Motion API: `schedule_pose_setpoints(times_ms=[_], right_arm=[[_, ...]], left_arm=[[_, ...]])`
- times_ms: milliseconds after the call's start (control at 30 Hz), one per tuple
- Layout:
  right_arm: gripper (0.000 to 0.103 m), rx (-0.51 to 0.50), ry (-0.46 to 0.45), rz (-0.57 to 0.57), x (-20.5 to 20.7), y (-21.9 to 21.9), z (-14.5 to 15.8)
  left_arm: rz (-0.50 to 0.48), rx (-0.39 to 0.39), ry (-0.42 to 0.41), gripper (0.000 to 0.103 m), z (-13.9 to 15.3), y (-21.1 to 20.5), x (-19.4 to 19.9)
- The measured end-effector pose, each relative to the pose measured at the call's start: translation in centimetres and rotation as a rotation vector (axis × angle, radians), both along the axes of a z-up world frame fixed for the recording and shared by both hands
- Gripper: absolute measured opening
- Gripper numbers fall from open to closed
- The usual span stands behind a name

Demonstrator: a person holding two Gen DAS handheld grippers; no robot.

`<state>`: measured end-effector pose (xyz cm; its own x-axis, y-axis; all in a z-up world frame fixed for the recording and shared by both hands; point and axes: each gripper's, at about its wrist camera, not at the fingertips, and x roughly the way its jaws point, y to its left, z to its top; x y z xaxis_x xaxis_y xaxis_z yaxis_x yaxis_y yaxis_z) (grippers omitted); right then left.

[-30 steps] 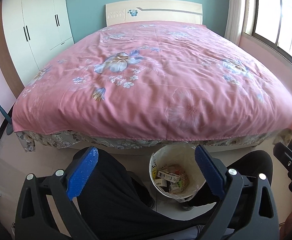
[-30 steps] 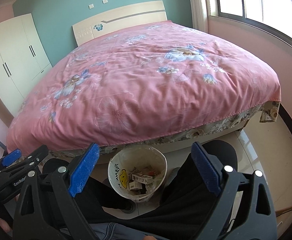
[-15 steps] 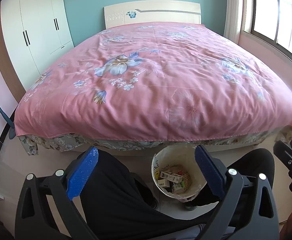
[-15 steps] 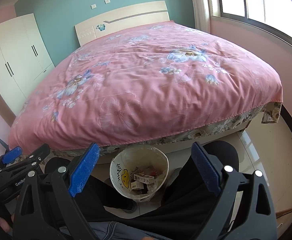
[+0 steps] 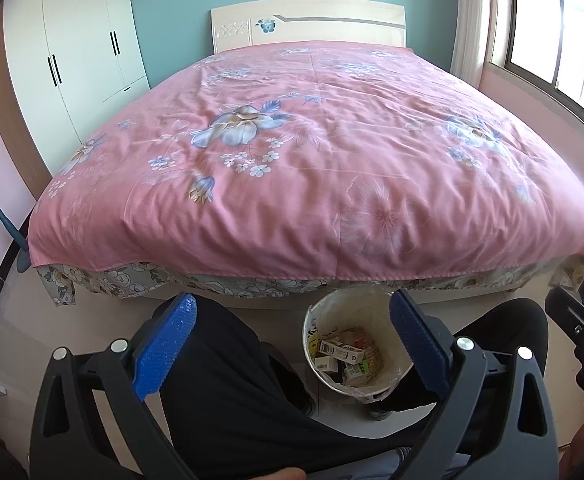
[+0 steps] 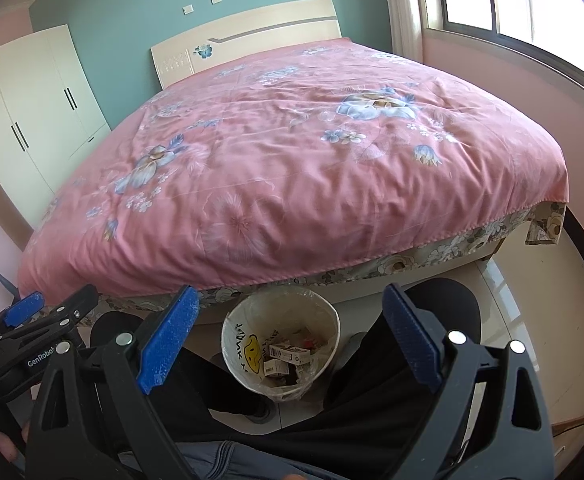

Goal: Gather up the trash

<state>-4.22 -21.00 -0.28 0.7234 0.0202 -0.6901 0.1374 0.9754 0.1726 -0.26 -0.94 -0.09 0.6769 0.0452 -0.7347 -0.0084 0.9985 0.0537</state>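
A white trash bin (image 5: 312, 322) (image 6: 236, 330) with a clear liner stands on the floor at the foot of the bed, between the person's knees. Several small boxes and wrappers (image 5: 342, 354) (image 6: 288, 354) lie inside it. My left gripper (image 5: 292, 340) is open, its blue pads wide apart, held above the knees and the bin with nothing between them. My right gripper (image 6: 290, 332) is open too and empty, hovering over the bin. Each gripper shows at the edge of the other's view.
A wide bed with a pink floral cover (image 5: 312, 152) fills the space ahead. A white wardrobe (image 5: 72, 56) stands at the left, a window (image 6: 532, 0) at the right. The person's dark trouser legs (image 5: 220, 380) flank the bin on the pale tiled floor.
Both cameras have tilted up slightly, so the bed and bin sit a little lower in view. Both grippers stay open and empty.
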Motion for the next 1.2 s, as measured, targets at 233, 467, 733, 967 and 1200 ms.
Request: schedule_pose_setpoints(times_ms=[233,467,733,967,1200], right_arm=[[0.091,0.003,0.003,0.004,0.03,0.27,-0.23],[0.091,0.013,0.012,0.019,0.15,0.55,-0.49],[0.091,0.019,0.017,0.021,0.15,0.57,-0.53],[0.091,0.018,0.016,0.026,0.23,0.47,-0.53],[0.091,0.018,0.017,0.023,0.22,0.50,-0.53]], left_arm=[[-0.001,0.009,-0.011,0.099,0.07,-0.21,-0.20],[0.004,0.008,-0.011,0.099,0.03,-0.14,-0.25],[0.006,0.013,-0.014,0.099,-0.06,-0.19,-0.27],[-0.007,-0.006,-0.017,0.099,-0.09,0.04,-0.23],[-0.018,0.000,-0.012,0.099,-0.19,-0.28,-0.29]])
